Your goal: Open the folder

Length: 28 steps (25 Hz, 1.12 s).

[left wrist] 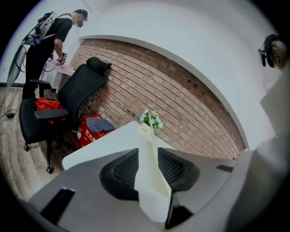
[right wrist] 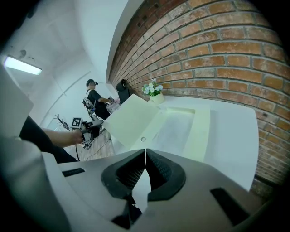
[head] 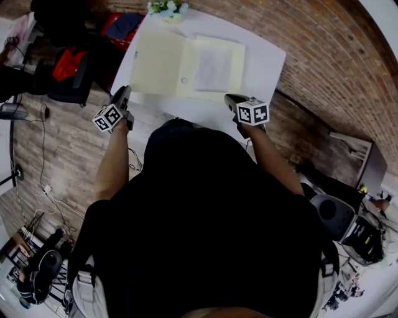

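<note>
A pale yellow folder (head: 214, 68) lies open on the white table (head: 264, 59), with papers in its right half. Its cover (head: 155, 62) stands raised at the left. My left gripper (head: 122, 93) is shut on the cover's left edge; in the left gripper view the cover (left wrist: 152, 181) runs edge-on between the pads of that gripper (left wrist: 148, 150). From the right gripper view the lifted cover (right wrist: 129, 118) slants up toward the left gripper (right wrist: 93, 130). My right gripper (head: 231, 98) hovers at the table's near edge, and its jaws (right wrist: 145, 150) are shut with nothing between them.
A small pot of flowers (head: 168, 7) stands at the table's far end. To the left on the floor are a black office chair (left wrist: 68, 104) and a red box (left wrist: 88, 131). A brick wall (right wrist: 217, 50) runs along the table's right. A person (left wrist: 50, 41) stands far off.
</note>
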Motion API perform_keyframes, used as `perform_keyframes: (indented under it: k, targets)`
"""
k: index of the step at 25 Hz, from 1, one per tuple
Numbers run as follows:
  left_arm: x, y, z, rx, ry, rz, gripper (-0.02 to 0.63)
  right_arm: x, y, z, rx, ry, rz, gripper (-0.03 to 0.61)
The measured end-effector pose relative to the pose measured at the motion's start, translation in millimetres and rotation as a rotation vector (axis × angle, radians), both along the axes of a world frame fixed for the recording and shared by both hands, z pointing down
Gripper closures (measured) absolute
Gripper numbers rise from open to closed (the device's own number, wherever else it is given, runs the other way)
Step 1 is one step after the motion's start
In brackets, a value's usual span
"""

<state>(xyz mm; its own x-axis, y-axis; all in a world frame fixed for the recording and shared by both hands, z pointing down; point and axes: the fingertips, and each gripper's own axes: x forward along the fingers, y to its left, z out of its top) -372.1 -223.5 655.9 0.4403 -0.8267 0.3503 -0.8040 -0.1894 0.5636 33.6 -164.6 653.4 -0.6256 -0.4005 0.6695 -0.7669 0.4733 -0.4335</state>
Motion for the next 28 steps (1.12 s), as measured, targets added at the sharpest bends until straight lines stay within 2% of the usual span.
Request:
perform_keyframes:
  k: [13,19,28]
  targets:
    - [24.6,2.5,-61.4,0.13,-0.057,0.043,0.486,11.5,17.4,-11.6,0.022,-0.008,0.005,0.554]
    - [37.0,11.5,-91.1,0.213,-0.109,0.052,0.528,18.8,29.2,-20.1,0.037,-0.011,0.015,0.554]
    - [64.7,26.9,-117.3,0.269,-0.154,0.114,0.557,26.1,46.5,-31.3,0.055,-0.006,0.024,0.554]
